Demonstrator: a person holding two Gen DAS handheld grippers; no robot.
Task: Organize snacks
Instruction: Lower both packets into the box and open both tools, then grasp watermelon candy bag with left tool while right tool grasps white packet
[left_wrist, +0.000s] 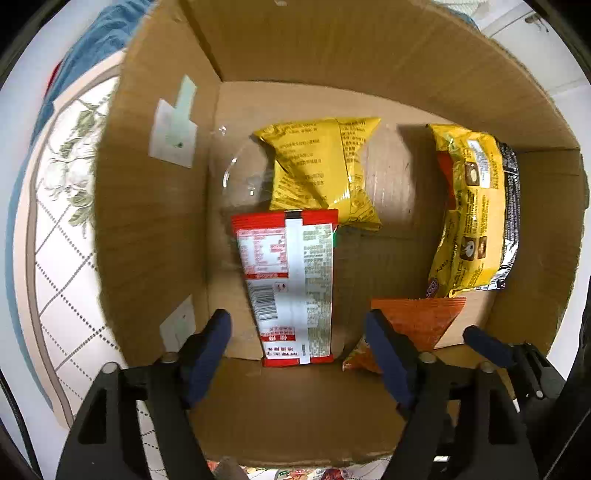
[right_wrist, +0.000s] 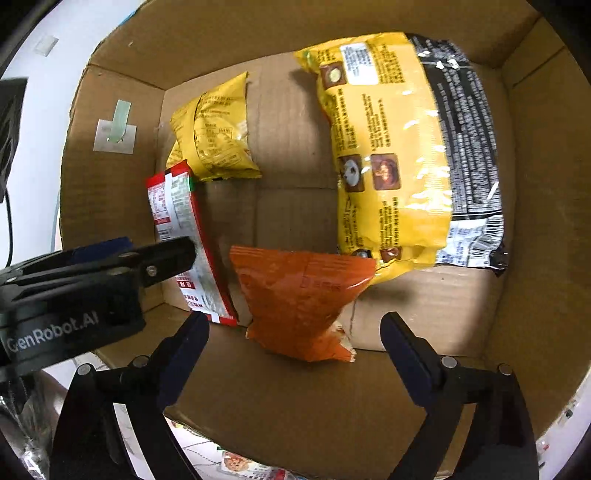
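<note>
Both grippers (left_wrist: 297, 328) (right_wrist: 295, 332) gape empty over a corrugated box (left_wrist: 155, 206); glossy crinkled packets (red (left_wrist: 291, 288), orange (right_wrist: 299, 299)) lie lower centre.

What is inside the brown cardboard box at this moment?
Four snack packets lie in the brown cardboard box: a small yellow bag, a red-and-white flat packet, an orange crinkled bag and a large yellow-and-black pack. What they cover cannot be seen.
</note>
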